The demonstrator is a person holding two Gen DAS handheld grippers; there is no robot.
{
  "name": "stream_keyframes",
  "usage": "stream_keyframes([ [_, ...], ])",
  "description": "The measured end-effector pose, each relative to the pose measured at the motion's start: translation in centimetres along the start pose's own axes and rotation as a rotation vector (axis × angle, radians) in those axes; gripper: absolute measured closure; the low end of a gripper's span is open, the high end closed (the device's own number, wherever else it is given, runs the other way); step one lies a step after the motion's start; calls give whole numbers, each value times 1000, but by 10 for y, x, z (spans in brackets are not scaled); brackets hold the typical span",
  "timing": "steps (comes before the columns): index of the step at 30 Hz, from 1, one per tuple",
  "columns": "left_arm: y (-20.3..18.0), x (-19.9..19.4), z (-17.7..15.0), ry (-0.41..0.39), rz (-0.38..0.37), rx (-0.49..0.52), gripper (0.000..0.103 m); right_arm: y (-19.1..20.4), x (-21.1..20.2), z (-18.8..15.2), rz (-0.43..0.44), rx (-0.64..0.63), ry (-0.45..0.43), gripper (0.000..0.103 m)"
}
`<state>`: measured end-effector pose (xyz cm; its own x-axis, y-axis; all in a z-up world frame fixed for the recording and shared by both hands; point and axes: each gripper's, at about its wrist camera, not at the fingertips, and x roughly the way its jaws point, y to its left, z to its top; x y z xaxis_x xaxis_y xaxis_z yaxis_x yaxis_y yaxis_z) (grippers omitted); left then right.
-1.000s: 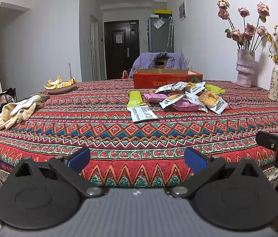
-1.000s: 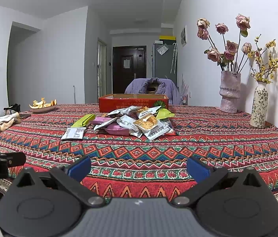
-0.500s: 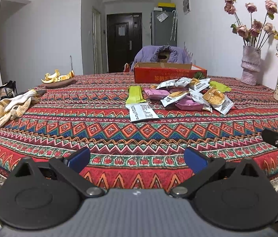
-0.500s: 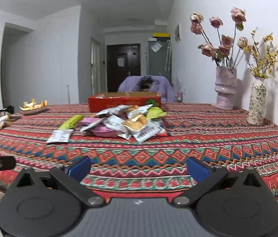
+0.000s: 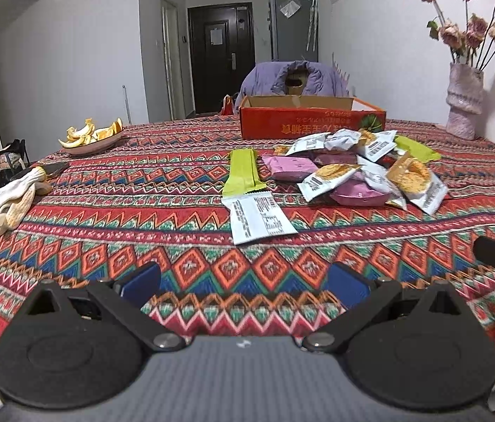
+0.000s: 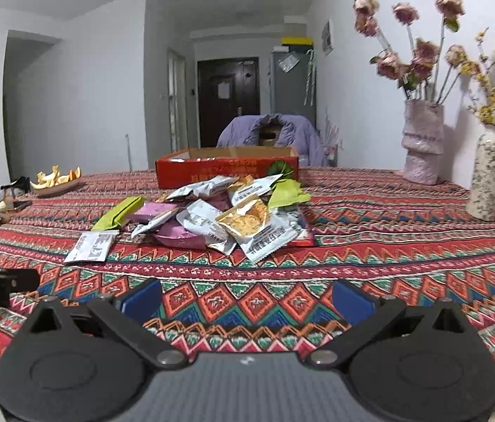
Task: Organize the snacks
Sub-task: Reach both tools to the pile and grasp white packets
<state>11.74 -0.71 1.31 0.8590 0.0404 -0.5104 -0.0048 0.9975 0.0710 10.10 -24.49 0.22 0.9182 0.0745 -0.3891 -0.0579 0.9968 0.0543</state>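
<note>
Snack packets [image 6: 219, 218] lie heaped mid-desk, before the far red box [image 6: 226, 170]. I judge them light, crinkly, slippery; I'd pinch a flat sealed edge. Left gripper [image 5: 243, 283] and right gripper [image 6: 245, 295] both gape, empty.

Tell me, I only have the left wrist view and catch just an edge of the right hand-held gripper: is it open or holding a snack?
Observer: It is open. The right hand-held gripper has its jaws wide apart with nothing between them, and it is short of the snack pile.
Operator: My frame cuts something off at the far right, past the pink vase. What is it?
Observer: A speckled vase, standing upright near the wall with yellow blossom sprigs in it, well apart from the pile.
</note>
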Motion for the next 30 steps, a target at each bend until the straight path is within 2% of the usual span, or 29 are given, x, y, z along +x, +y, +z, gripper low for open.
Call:
stream_keyframes([
  [5,0,31,17,47,-2,-27,0,-1,28,14,-32,-52,29,0],
  [8,-2,51,25,74,-10,-27,0,-5,43,25,-19,-62,46,0],
  [13,-7,82,40,96,16,-18,0,-9,73,43,-26,-116,54,0],
  [16,-7,106,49,140,35,-28,7,-13,88,51,29,-179,-19,0],
  [18,-7,118,54,149,48,-25,11,-15,102,57,78,-240,28,0],
  [20,-9,127,57,157,55,-14,15,-18,114,63,118,-250,71,0],
  [22,-9,135,60,172,55,-20,17,-19,124,67,100,-273,86,3],
  [25,-7,144,62,189,67,-45,19,-11,141,65,52,-384,118,19],
  [28,-6,146,63,191,70,-63,19,-7,152,63,83,-428,159,28],
  [30,-6,146,62,187,56,-72,25,-5,158,60,108,-441,190,46],
])
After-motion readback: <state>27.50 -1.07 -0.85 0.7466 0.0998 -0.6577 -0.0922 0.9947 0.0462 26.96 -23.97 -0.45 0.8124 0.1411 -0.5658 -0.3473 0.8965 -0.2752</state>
